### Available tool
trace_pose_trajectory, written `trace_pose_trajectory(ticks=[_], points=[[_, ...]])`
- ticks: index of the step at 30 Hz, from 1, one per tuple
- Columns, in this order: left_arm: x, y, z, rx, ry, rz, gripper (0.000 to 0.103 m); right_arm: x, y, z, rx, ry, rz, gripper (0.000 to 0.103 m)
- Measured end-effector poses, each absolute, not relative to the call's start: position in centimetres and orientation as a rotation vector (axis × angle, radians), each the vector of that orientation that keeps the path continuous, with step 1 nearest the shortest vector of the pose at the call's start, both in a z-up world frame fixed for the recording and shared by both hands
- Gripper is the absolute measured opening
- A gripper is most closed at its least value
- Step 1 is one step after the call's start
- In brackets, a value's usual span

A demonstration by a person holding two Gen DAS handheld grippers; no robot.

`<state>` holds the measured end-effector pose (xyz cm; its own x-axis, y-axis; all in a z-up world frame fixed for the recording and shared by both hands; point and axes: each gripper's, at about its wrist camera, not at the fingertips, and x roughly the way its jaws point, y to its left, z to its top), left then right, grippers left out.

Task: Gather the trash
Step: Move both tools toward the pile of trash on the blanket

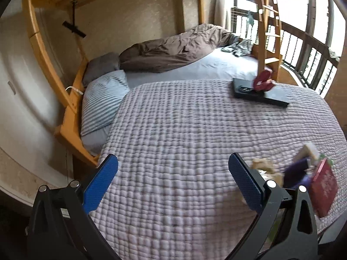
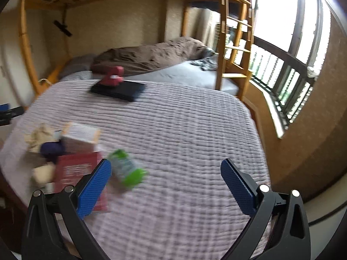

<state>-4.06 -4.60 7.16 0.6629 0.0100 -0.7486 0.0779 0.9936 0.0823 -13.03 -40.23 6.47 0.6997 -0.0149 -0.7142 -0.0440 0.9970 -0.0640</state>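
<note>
A pile of trash lies on the lilac quilted bed (image 2: 184, 130). In the right wrist view it holds a green-capped plastic bottle (image 2: 126, 169), a red packet (image 2: 76, 171), a white carton (image 2: 79, 138), a dark purple item (image 2: 51, 149) and crumpled beige paper (image 2: 39, 136). My right gripper (image 2: 166, 173) is open and empty just right of the bottle. In the left wrist view the red packet (image 1: 324, 184), the purple item (image 1: 296, 172) and the crumpled paper (image 1: 263, 164) lie to the right of my left gripper (image 1: 173, 169), which is open and empty above bare quilt.
A black flat box (image 1: 260, 94) with a red object (image 1: 263, 80) on it lies far on the quilt; it also shows in the right wrist view (image 2: 118, 90). A wooden bunk frame (image 1: 65, 99), pillows (image 1: 102, 101), a brown duvet (image 1: 173, 49) and a window railing (image 2: 282, 82) surround the bed.
</note>
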Motion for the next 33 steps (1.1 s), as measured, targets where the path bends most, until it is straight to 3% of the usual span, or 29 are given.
trace_pose_trajectory(ticks=[12,33], points=[[-5.9,-10.3,7.2,0.179,0.844,-0.22,0.102,-15.0,-35.8,5.3,0.012,0.853,0.148,0.099],[-5.1,-11.1,2.8,0.129,0.987,-0.407,0.102,-12.3,-33.1,1.3,0.027,0.977,0.148,0.099]])
